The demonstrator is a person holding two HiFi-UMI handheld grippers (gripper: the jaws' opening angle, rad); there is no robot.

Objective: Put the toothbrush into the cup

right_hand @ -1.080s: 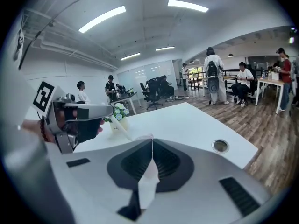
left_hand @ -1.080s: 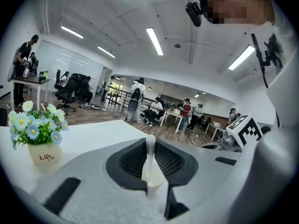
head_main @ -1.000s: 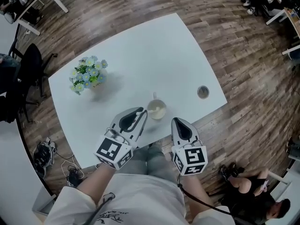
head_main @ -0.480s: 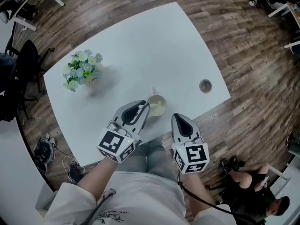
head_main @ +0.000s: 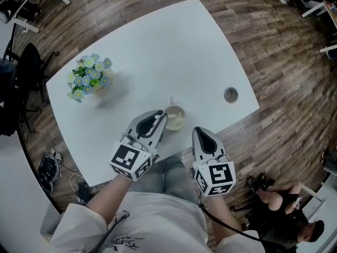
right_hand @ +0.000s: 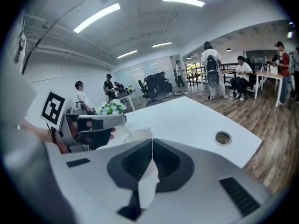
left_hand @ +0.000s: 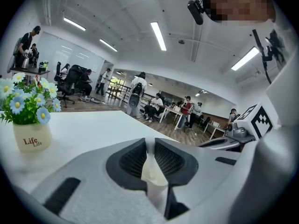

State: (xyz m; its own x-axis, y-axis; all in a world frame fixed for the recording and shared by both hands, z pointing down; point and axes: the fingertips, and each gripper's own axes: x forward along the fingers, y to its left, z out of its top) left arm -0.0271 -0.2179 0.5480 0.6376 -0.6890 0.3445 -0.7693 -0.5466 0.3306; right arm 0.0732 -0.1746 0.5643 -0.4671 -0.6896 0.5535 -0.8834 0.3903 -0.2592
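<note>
A cream cup stands near the table's front edge; the right gripper view shows it just past the jaws as the cup. My left gripper is shut on a white toothbrush, whose free end slants down to the cup's rim. In the left gripper view the toothbrush handle sits pinched between the jaws. My right gripper hovers at the table's edge, right of the cup, shut with nothing in it. Whether the brush tip is inside the cup cannot be told.
A pot of blue and white flowers stands at the table's far left. A round cable hole is set in the white table to the right of the cup. Wooden floor surrounds the table; people sit at desks farther off.
My left gripper has crept forward with the toothbrush until its tip reaches the cup. The right gripper has stayed in place.
</note>
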